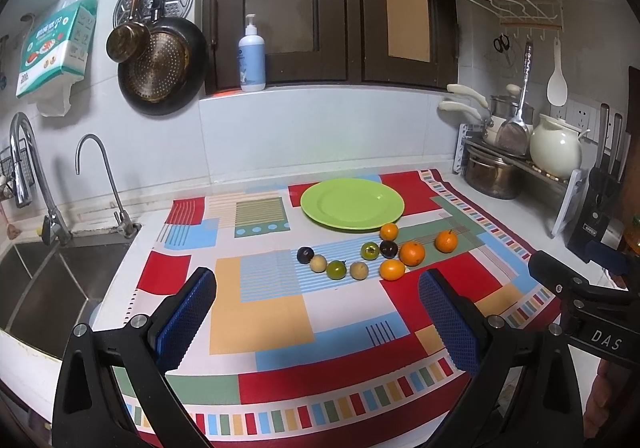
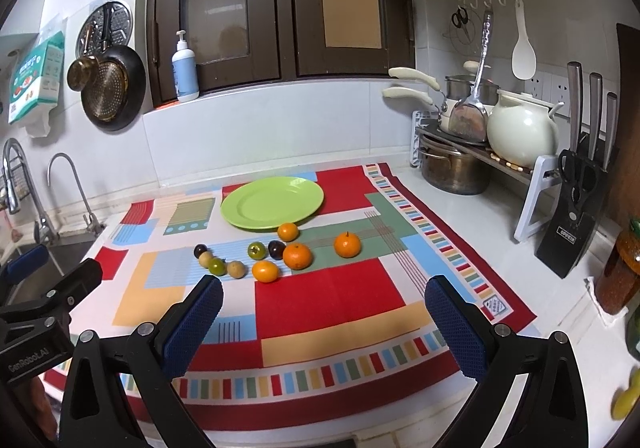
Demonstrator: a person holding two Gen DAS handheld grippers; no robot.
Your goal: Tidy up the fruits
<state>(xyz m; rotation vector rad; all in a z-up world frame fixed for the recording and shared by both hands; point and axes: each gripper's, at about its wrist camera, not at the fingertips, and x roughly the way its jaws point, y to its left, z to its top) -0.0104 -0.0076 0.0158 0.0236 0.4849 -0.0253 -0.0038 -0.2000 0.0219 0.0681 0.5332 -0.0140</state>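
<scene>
An empty green plate lies on the far part of a patterned cloth. In front of it lie several small fruits: oranges, green ones, dark purple ones and pale tan ones. My left gripper is open and empty, held over the cloth short of the fruit. My right gripper is open and empty, also short of the fruit.
A sink with two taps lies to the left. A rack with pots, a white jar and a knife block stands at the right. Pans hang on the wall.
</scene>
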